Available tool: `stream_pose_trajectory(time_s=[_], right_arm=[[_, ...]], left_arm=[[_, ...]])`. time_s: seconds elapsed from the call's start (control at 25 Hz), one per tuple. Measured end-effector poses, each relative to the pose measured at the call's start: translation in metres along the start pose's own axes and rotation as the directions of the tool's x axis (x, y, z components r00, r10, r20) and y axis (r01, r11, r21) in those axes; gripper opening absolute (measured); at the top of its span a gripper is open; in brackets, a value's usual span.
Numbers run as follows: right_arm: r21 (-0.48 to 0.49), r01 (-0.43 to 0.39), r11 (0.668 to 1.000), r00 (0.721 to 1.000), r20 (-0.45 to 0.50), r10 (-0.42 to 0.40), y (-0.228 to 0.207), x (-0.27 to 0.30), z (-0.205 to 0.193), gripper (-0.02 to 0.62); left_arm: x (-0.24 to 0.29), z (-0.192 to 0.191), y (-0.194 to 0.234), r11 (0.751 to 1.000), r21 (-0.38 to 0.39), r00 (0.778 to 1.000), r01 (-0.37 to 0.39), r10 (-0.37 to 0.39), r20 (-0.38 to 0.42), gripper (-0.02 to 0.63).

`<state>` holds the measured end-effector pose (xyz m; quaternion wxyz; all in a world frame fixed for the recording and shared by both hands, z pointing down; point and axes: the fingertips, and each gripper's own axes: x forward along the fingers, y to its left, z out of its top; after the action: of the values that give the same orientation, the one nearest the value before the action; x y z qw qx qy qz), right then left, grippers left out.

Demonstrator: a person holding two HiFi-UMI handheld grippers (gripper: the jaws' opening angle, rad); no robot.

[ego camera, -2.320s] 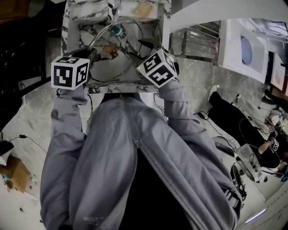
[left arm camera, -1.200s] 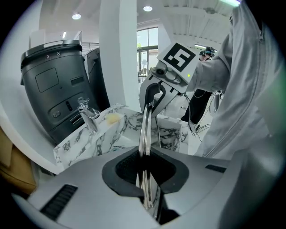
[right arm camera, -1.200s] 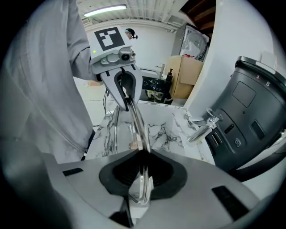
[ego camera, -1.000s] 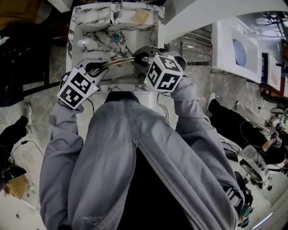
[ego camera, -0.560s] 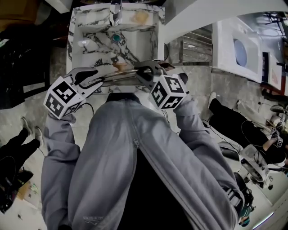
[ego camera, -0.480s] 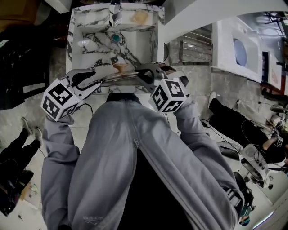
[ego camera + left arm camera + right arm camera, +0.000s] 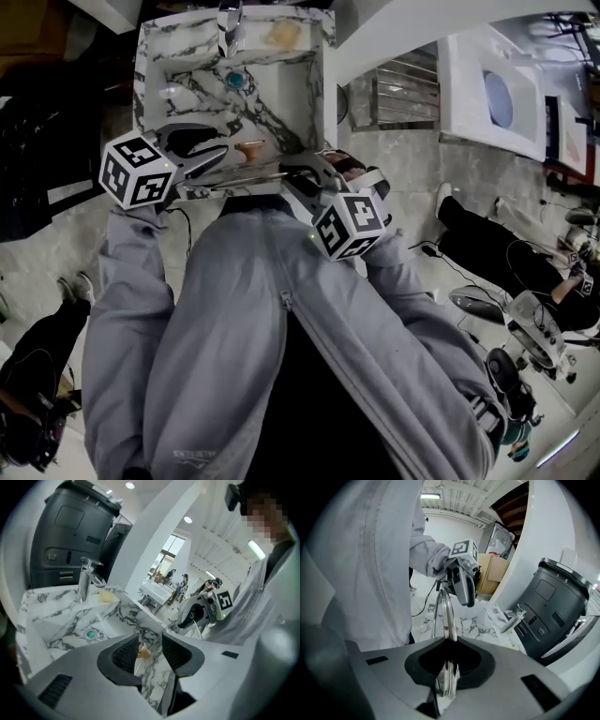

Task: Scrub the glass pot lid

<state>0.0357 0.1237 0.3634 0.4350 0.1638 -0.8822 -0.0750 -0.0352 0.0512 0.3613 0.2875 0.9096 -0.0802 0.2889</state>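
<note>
The glass pot lid (image 7: 239,178) hangs edge-on over the sink's near rim, its tan knob (image 7: 248,148) facing the basin. My right gripper (image 7: 291,173) is shut on the lid's metal rim (image 7: 447,606), which runs straight into the closed jaws of the right gripper (image 7: 450,644). My left gripper (image 7: 220,155) is at the lid's opposite side. Its jaws have just been opening and now stand open, the left gripper (image 7: 150,651) straddling the rim without pressing on it. The knob (image 7: 143,652) shows in the gap.
The marble sink (image 7: 323,84) holds a faucet (image 7: 228,19), a teal drain (image 7: 234,80) and a yellow sponge (image 7: 279,35) on its back ledge. A black appliance (image 7: 70,531) stands behind the sink. People and gear are on the floor at the right.
The left jaws have opened off the lid's rim and that gripper has rolled. The right gripper has drawn the lid back toward my body, over the sink's near edge.
</note>
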Motion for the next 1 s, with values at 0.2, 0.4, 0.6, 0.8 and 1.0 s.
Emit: stream_pose_trajectory(time_s=[0.2,0.4,0.6,0.8,1.0], right_arm=[[-0.009,0.012,1.0,1.0,0.005,-0.012,0.003,-0.001,0.002,0.048],[-0.003,0.031,1.0,1.0,0.004,-0.031,0.005,-0.002,0.002,0.048],[-0.004,0.041,0.999,0.999,0.009,-0.041,0.004,-0.001,0.0,0.048],[-0.005,0.037,0.999,0.998,0.042,-0.037,-0.001,0.001,0.001,0.048],[-0.028,0.023,0.999,0.997,0.073,-0.021,-0.013,0.007,0.009,0.048]], left_arm=[[0.061,-0.015,0.02,0.954,-0.257,0.98,0.152,-0.179,-0.086,0.206],[0.096,-0.058,0.017,0.882,-0.415,0.889,0.222,-0.358,-0.285,0.322],[0.113,-0.073,0.017,0.816,-0.529,0.833,0.234,-0.448,-0.324,0.278],[0.114,-0.072,0.016,0.801,-0.559,0.828,0.213,-0.451,-0.332,0.211],[0.106,-0.069,0.028,0.821,-0.55,0.857,0.155,-0.388,-0.339,0.195]])
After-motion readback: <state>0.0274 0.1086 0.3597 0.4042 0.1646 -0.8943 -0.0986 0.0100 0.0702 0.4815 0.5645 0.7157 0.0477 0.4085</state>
